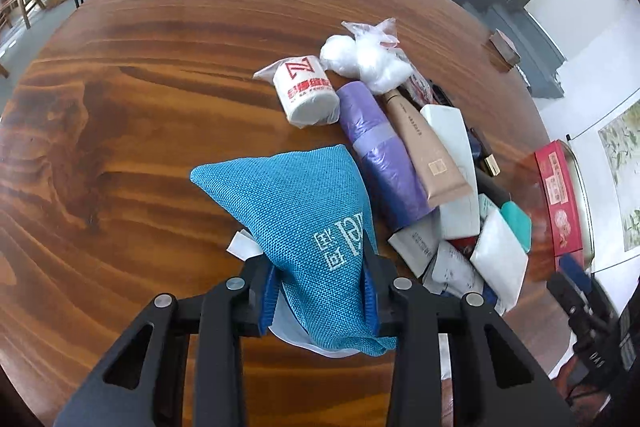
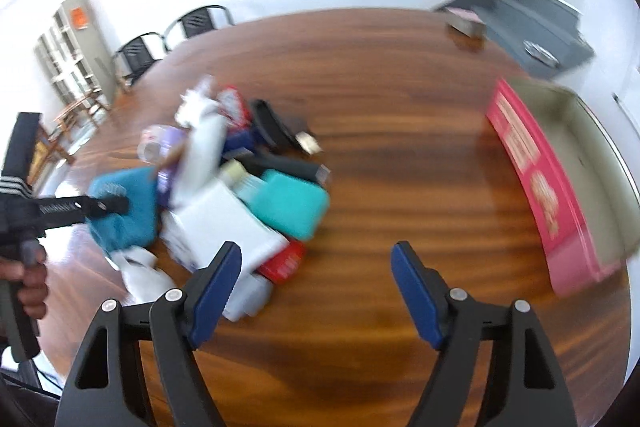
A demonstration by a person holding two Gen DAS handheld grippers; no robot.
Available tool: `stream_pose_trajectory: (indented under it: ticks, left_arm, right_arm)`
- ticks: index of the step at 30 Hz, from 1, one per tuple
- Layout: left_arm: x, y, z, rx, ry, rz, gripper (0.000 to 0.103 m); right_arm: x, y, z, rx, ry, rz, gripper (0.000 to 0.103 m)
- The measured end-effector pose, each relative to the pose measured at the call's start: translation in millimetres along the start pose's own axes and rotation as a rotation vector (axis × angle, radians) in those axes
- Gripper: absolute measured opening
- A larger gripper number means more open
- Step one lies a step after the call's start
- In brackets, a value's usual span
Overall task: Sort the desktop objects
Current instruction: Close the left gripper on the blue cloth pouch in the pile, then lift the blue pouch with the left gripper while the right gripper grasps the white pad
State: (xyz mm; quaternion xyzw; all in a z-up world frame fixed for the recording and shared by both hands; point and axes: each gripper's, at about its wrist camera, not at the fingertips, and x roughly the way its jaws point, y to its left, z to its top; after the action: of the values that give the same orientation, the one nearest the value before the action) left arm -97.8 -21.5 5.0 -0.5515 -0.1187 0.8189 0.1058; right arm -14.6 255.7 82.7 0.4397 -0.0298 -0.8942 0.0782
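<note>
Blue woven cloth (image 1: 304, 227) sits clamped in the left hand-held gripper (image 1: 322, 297) above the wooden surface (image 1: 140, 107); the right hand-held gripper (image 2: 316, 285) gapes empty

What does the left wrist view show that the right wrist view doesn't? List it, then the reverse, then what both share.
Only the left wrist view: the left tongs shut on the blue mesh pouch, plus the white roll with red print and beige tube.

Only the right wrist view: the right tongs open and empty, the inside of the red tin, and the hand holding the left tool.

Both: the wooden table, the pile, the teal case.
</note>
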Motion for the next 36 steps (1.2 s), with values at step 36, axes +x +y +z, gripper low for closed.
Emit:
stream_pose_trajectory:
  ticks: [36]
  left_arm:
    - [-15, -11, 8, 0.008, -0.03, 0.104, 0.033]
  right_arm:
    - [42, 70, 8, -0.434, 0.045, 0.022, 0.053]
